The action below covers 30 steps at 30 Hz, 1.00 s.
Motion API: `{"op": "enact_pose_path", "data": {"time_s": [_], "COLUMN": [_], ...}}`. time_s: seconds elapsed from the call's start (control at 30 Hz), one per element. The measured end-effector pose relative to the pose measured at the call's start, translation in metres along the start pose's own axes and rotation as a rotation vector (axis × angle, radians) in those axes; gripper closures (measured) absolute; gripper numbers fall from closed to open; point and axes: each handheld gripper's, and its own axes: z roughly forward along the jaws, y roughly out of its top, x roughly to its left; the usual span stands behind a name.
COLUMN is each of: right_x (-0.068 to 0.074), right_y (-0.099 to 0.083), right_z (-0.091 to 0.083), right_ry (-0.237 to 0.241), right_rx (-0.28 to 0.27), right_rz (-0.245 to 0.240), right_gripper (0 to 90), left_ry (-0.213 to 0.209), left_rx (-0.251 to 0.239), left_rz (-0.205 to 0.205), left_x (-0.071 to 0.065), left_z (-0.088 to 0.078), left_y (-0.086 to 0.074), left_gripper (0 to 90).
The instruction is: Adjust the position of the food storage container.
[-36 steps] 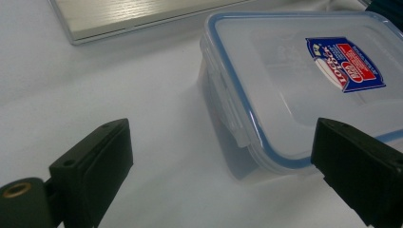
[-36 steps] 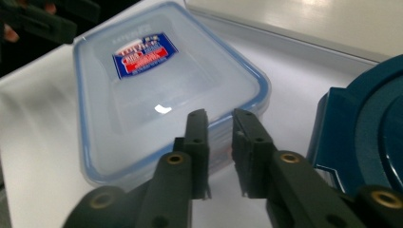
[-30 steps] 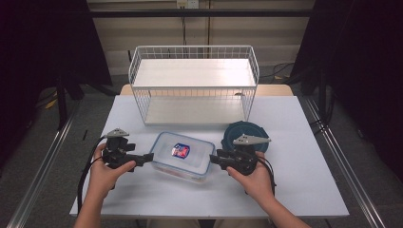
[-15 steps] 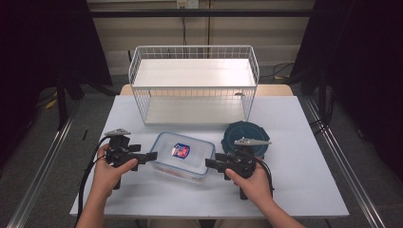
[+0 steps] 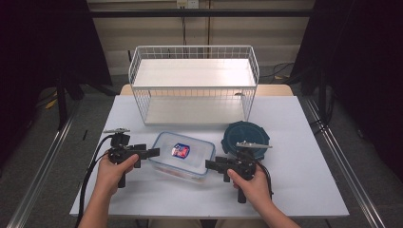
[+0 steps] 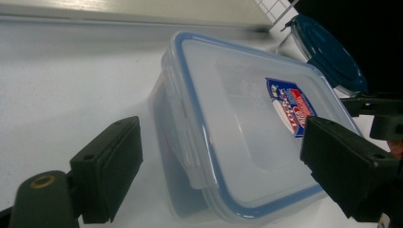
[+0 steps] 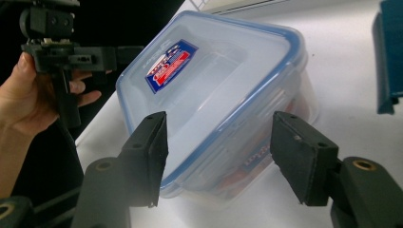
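A clear plastic container (image 5: 183, 154) with a blue-rimmed lid and a red and blue label lies on the white table (image 5: 294, 190), between my two grippers. My left gripper (image 5: 154, 152) points at its left end. In the left gripper view the jaws of the left gripper (image 6: 223, 137) straddle the container (image 6: 237, 142) without pressing it; they have just been closing. My right gripper (image 5: 209, 165) points at the container's front right corner. In the right gripper view the right gripper (image 7: 221, 133) stands open around that corner of the container (image 7: 214, 90); its jaws have just been opening.
A dark teal round lid (image 5: 246, 138) lies right of the container, just behind my right hand. A white wire basket (image 5: 192, 85) with a shelf stands at the back of the table. The table's front edge is close to both forearms.
The right gripper's jaws have spread wider and the gripper has drawn back a little from the container. The left gripper and the container have hardly moved.
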Motion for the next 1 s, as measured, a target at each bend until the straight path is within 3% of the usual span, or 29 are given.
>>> {"op": "enact_pose_path", "data": {"time_s": [0.13, 0.47, 0.63, 0.8, 1.0], "right_x": [-0.004, -0.006, -0.005, -0.008, -0.007], "right_y": [-0.002, -0.006, -0.007, -0.009, -0.012], "right_z": [0.002, 0.007, 0.010, 0.011, 0.012], "right_ry": [0.026, 0.015, 0.023, 0.031, 0.025], "right_rx": [-0.003, -0.005, 0.004, -0.028, -0.054], "right_rz": [0.050, 0.051, 0.068, 0.078, 0.085], "right_gripper": [41.0, 38.0, 37.4, 37.1, 36.3], "left_ry": [0.000, -0.010, -0.033, -0.075, -0.102], "left_rx": [0.019, 0.065, 0.065, 0.065, 0.076], "left_rz": [-0.021, -0.060, -0.087, -0.129, -0.140], "left_x": [0.003, 0.009, 0.011, 0.014, 0.015], "left_z": [0.002, 0.010, 0.013, 0.018, 0.022], "left_y": [0.000, 0.000, 0.001, 0.001, 0.002], "left_gripper": [15.7, 21.5, 22.6, 24.3, 26.4]}}
